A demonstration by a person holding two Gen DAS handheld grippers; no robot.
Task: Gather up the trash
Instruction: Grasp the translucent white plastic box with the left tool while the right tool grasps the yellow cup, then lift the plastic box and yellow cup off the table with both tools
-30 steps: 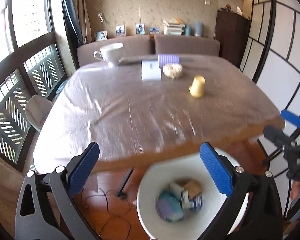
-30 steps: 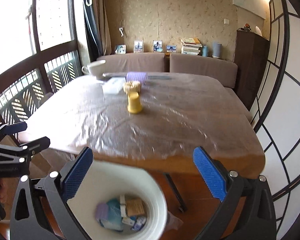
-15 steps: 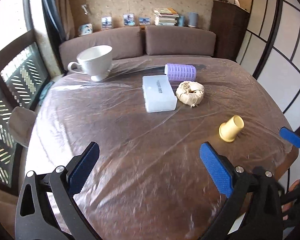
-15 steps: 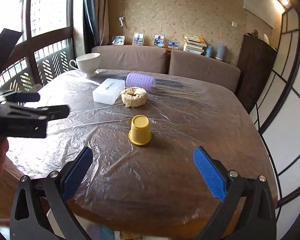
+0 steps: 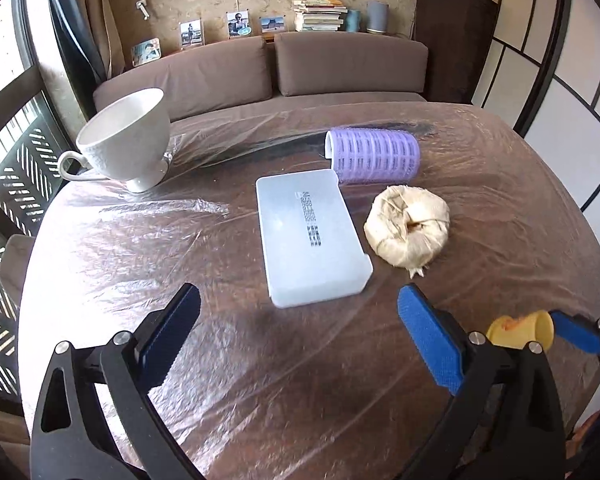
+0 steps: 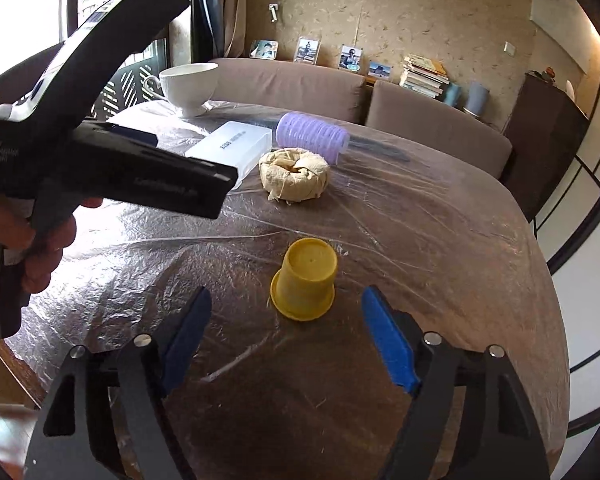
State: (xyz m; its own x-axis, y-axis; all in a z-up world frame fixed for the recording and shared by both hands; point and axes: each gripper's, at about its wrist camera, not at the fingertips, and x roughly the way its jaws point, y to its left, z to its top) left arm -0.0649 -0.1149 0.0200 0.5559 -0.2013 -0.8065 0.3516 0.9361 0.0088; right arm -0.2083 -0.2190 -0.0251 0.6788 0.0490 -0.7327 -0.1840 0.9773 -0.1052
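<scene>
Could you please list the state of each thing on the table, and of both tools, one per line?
Yellow cup: upside down, untouched.
White teacup: upright, looks empty.
White plastic box: closed, lying flat.
Purple hair roller: lying on its side.
Beige cloth bundle: knotted, resting on the table.
Left tool: closing, nothing between its pads.
Right tool: closing toward the yellow cup, no contact yet.

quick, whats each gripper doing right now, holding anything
Left gripper: open, jaws closing, nothing between them, the white box just ahead.
Right gripper: open, jaws closing, holding nothing, the yellow cup just ahead.
</scene>
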